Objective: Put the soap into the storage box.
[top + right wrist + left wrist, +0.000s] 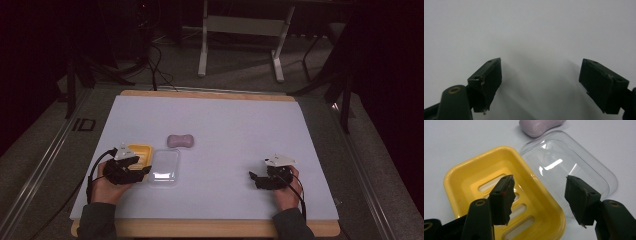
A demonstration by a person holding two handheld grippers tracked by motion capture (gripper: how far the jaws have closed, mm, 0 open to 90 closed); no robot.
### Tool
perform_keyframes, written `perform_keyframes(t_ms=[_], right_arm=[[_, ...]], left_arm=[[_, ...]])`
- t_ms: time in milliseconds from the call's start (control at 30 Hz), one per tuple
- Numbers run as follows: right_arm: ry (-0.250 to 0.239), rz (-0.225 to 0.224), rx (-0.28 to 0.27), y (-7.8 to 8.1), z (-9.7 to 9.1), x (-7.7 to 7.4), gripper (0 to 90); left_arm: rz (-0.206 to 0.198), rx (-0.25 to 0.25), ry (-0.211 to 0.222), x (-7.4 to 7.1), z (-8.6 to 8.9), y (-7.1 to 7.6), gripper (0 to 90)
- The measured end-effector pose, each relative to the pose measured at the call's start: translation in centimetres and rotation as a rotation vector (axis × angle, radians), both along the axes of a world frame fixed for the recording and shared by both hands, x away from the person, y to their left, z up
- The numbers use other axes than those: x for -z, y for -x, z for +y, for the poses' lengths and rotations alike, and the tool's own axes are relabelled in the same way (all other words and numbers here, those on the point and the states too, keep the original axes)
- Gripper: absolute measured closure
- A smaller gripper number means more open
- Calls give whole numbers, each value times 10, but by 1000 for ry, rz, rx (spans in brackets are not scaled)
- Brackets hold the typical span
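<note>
A yellow slotted soap dish (140,151) (474,182) lies on the white mat, with a clear plastic lid (164,167) (564,160) right beside it. Just beyond them rests a pale pink bar of soap (180,141) (539,126). My left gripper (142,171) (540,195) hovers over the near edge of the dish and lid, jaws open around the dish's right rim without pressing on it. My right gripper (254,179) (541,80) sits low over bare mat at the front right, open with nothing between its jaws.
The white mat (240,130) covers a wooden table (200,229). Behind the table are dark floor, cables and the legs of a white stand (202,55).
</note>
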State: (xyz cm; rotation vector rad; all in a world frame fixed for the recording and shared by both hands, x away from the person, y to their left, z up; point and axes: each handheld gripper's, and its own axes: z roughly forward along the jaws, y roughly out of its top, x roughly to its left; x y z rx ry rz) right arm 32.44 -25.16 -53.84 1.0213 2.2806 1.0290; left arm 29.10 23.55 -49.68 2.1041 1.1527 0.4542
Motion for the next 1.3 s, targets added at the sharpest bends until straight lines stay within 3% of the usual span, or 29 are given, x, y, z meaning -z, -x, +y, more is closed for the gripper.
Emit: perform_keyframes(t_ms=[367,600,833,1200,1300], right_arm=[[-122,-22,-4,3,-12,-2,153],[-137,-33,-18,4,-13,-3,154],[-143,-55,-26,6,-14,-3,157],[-149,-65,-25,7,-15,-3,157],[-151,-66,-25,7,-15,-3,157]], left_arm=[[27,5,13,7,1,-2,431],[31,16,7,8,0,-3,441],[39,34,30,5,-4,-7,460],[-5,81,-2,-9,-14,-16,451],[-1,98,-5,-12,-16,-20,471]])
